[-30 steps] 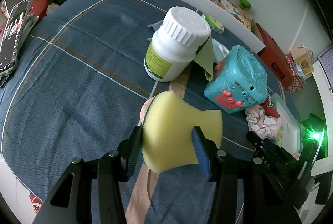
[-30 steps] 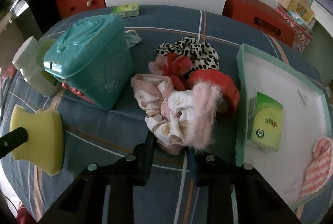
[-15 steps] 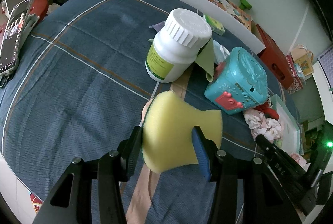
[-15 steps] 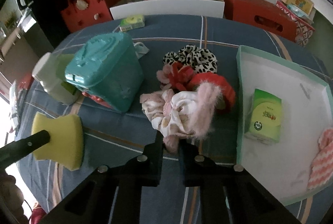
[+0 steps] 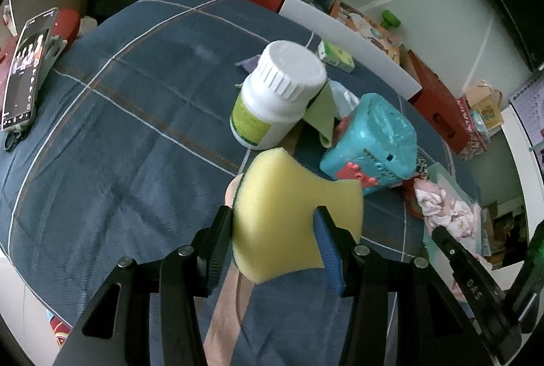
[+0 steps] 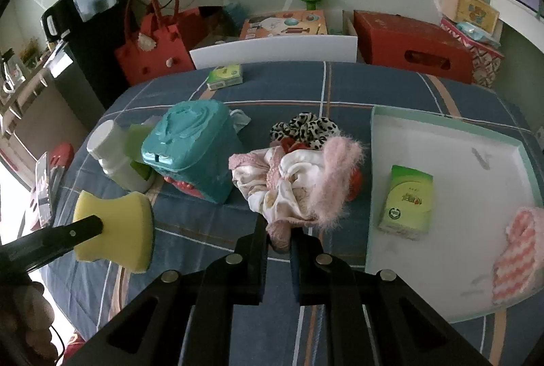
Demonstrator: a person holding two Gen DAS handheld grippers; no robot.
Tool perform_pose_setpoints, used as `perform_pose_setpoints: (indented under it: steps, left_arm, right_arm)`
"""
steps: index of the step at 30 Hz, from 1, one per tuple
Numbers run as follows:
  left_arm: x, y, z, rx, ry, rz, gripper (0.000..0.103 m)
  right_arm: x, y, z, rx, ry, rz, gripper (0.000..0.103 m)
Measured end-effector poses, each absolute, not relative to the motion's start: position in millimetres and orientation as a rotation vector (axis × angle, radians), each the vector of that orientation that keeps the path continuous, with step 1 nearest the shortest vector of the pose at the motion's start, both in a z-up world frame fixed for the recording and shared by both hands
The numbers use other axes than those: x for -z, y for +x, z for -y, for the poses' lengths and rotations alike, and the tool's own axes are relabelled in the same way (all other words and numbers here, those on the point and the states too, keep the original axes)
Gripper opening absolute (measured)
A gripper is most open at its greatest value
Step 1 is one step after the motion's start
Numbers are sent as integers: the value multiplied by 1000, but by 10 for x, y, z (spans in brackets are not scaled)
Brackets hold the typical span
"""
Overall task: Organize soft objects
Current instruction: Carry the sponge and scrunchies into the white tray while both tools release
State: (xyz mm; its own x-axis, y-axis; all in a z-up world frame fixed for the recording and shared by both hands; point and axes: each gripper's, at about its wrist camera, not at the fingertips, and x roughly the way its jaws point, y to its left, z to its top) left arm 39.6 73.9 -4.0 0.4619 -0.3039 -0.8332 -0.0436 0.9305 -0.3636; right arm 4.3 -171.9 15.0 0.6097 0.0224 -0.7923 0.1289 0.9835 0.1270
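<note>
Both tools loaded, tray sits off to the right

Left wrist view: the left tool (image 5: 273, 225) is clamped on the yellow sponge (image 5: 292, 216), held up off the blue-checked counter (image 5: 119, 114), white bottle (image 5: 275, 97) and teal box (image 5: 370, 145) just beyond it. Right wrist view: the right tool (image 6: 278, 235) is pinched on the bundle of scrunchies (image 6: 299, 182), lifted, and the white tray (image 6: 452, 145) lies right of it, so the right one's way closer. Sponge is far left, other side of the teal box.
</note>
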Motion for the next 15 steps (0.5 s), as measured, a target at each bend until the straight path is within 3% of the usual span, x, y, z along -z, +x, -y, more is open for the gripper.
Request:
perform_pose_setpoints:
  steps: [15]
  left_arm:
    - [-447,308,-191,267,-251,-991,50]
  right_arm:
    - [-417,-33,2470,256,276,-810,12]
